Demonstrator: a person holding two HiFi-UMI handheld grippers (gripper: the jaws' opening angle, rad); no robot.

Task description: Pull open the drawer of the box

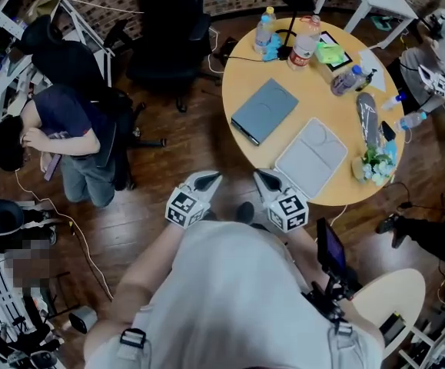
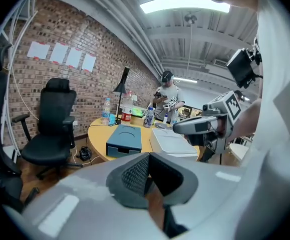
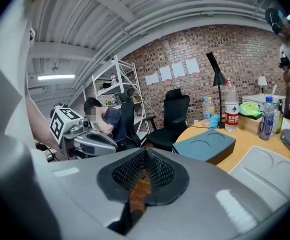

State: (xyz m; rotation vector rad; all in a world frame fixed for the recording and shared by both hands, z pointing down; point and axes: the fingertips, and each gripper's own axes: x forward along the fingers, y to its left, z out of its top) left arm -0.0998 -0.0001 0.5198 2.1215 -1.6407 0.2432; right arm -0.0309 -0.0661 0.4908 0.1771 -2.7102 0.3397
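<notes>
A flat blue-grey box lies on the round wooden table. Its front face, with a small notch, shows in the left gripper view; the right gripper view shows the box from its corner. My left gripper and right gripper hang side by side off the table's near edge, close to my body and well short of the box. Both are shut with nothing between the pads, as seen on the left gripper and the right gripper.
A flat white box lies to the right of the blue one. Several bottles, a lamp base and small items crowd the table's far side. A black office chair stands to the left; a seated person is further left.
</notes>
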